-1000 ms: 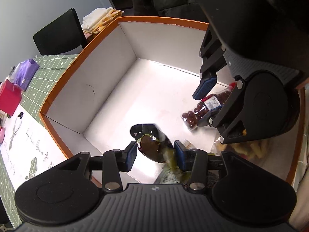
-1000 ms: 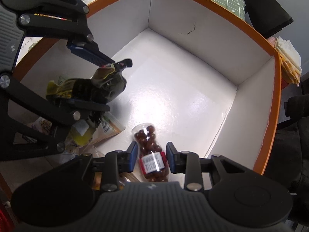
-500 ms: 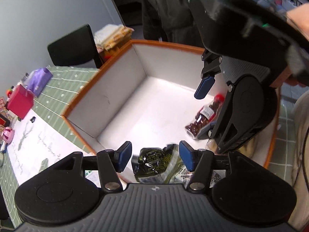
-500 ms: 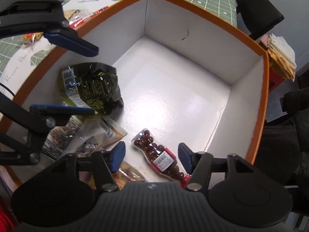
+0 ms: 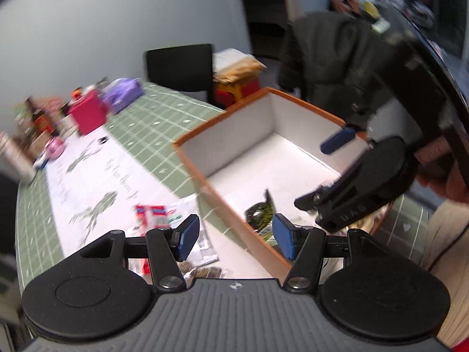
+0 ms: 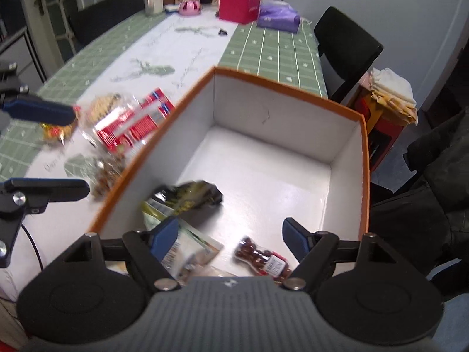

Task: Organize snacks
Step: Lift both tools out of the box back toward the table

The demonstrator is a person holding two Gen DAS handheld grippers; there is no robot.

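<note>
Left wrist view shows the left gripper (image 5: 233,239) with its jaws spread wide and nothing between them, hanging above the near wall of the orange-rimmed box (image 5: 222,199). A second ago those jaws pinched the dark green snack bag (image 5: 259,214); half a second ago they had already parted with the bag just beneath them. Now the bag lies on the box floor, just ahead and to the right of the right blue pad, no longer touched.

From the right wrist view, the right gripper (image 6: 231,240) is likewise wide open and empty, lifted above the box. The clear pack of brown chocolate balls (image 6: 261,259), which sat between its pads a second ago, rests on the floor just ahead of them, beside a pale printed packet (image 6: 187,249) and the green bag (image 6: 187,195).

So both drops look finished. Judging by the task, the next targets are probably the snacks left outside on the tablecloth (image 6: 263,44): the red-and-white packet (image 6: 134,120), a bag of pale biscuits (image 6: 104,104) and a brown nut pouch (image 6: 107,171), all left of the box, near the left gripper.
</note>
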